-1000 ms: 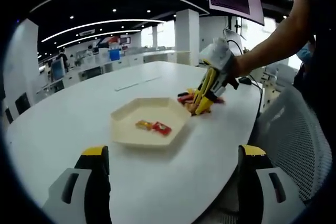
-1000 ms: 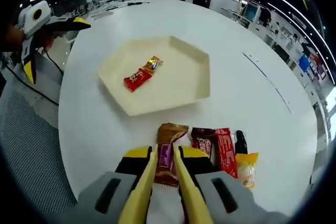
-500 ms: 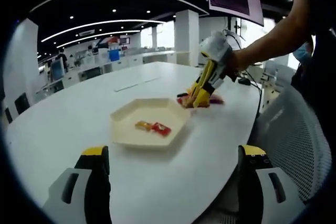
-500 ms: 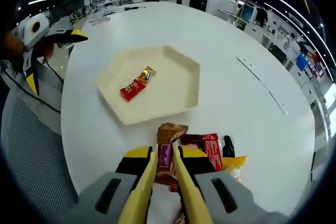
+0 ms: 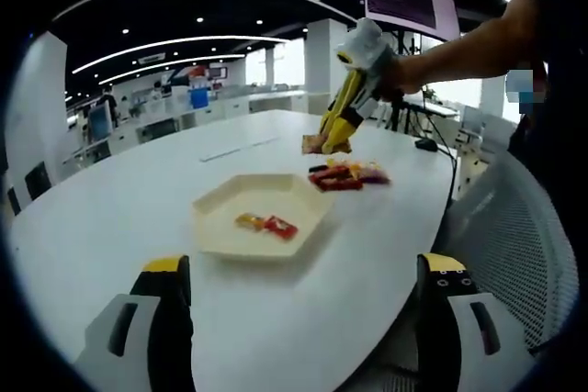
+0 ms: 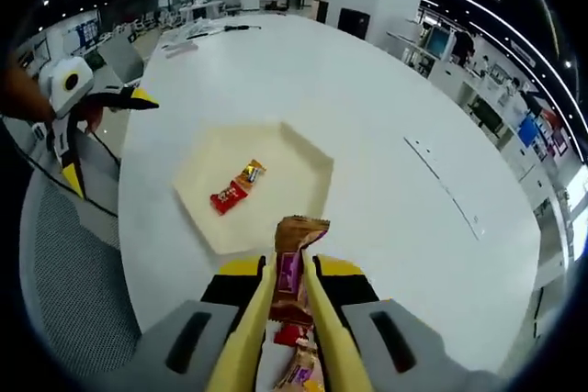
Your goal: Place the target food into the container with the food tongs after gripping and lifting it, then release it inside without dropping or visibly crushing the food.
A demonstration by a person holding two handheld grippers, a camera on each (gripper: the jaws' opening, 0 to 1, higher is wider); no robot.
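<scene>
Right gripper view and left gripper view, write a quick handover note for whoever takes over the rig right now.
Right gripper: shut on the brown snack packet, held in the air above the white table, short of the tray.
Left gripper: open, holding nothing, low over the near table edge.
Cream hexagonal tray: already holds a red packet and an orange packet.
Remaining snacks: a small pile on the table beside the tray.
Done: packet gripped and lifted.
Left: carry it over the tray, lower, open the fingers gently. The pile probably follows.
</scene>
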